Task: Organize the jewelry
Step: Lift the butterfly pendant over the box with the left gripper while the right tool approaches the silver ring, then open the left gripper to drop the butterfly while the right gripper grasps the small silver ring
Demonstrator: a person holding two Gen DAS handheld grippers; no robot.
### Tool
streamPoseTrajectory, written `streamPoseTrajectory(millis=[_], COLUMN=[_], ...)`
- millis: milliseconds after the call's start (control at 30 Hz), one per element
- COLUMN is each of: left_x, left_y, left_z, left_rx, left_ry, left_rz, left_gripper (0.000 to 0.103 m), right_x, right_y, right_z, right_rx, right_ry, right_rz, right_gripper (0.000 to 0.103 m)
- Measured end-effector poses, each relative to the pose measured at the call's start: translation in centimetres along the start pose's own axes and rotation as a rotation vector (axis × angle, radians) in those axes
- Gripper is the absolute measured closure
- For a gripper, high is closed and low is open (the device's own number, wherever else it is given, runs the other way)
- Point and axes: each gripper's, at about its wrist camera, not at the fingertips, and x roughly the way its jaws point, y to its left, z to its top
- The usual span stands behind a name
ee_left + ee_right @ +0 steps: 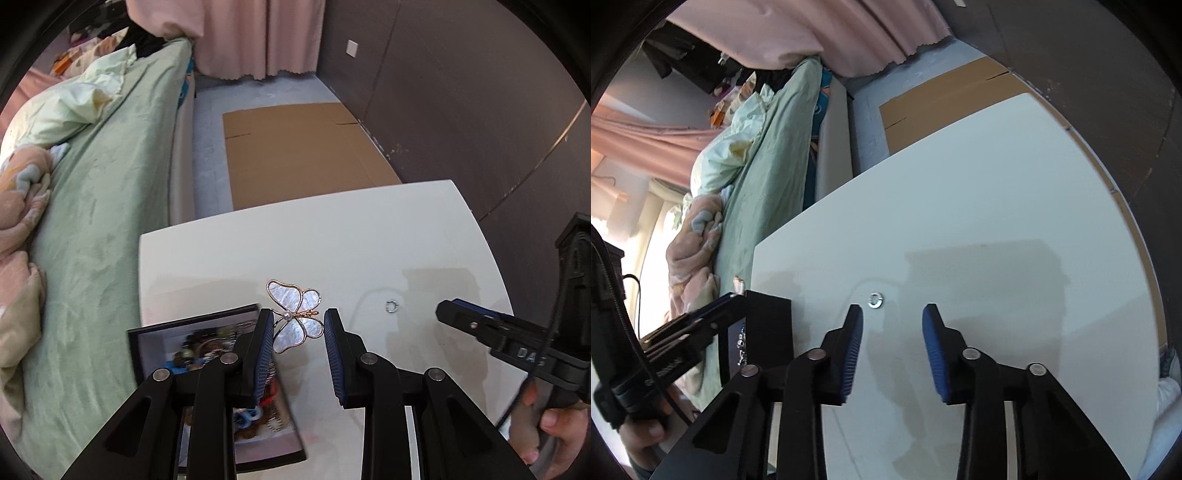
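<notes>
A butterfly brooch (295, 315) with pearly wings and a gold rim sits between the fingers of my left gripper (298, 325). It touches both pads and is held above the white table (332, 251). A black jewelry box (155, 339) full of mixed pieces lies under the left finger. A small silver ring (392, 306) lies on the table to the right; it also shows in the right wrist view (874, 299), just ahead of my open, empty right gripper (892, 325). The right gripper (480, 325) also shows in the left wrist view.
A bed with a green sheet (103, 206) runs along the table's left side. Flat cardboard (303, 147) lies on the floor beyond the table. A dark wall (480, 92) stands on the right. The box's black side (768, 325) shows at the table's left edge.
</notes>
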Motion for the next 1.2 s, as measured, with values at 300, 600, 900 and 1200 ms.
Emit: streamPoseTrajectory(millis=[300,600,900,1200], left_x=[-1.7,-2.4,-1.5,-0.4], left_y=[2.9,5.6,7.2,8.6], left_z=[-0.6,-1.4,-2.1,-2.5], left_rx=[-0.036,-0.075,-0.111,-0.187], left_ry=[-0.014,-0.013,0.022,0.075], left_rz=[0.008,0.0,-0.011,-0.07], left_gripper=[0.074,0.074,0.074,0.07], right_x=[2.1,4.0,5.5,4.7], right_y=[2.1,4.3,6.8,6.9], right_z=[0.0,-0.4,-1.1,-1.0], right_rx=[-0.052,-0.147,-0.282,-0.296], right_ry=[0.014,-0.002,-0.02,-0.026], right_rz=[-0.039,-0.169,-0.342,-0.328], right_gripper=[0.074,0.081,0.083,0.09])
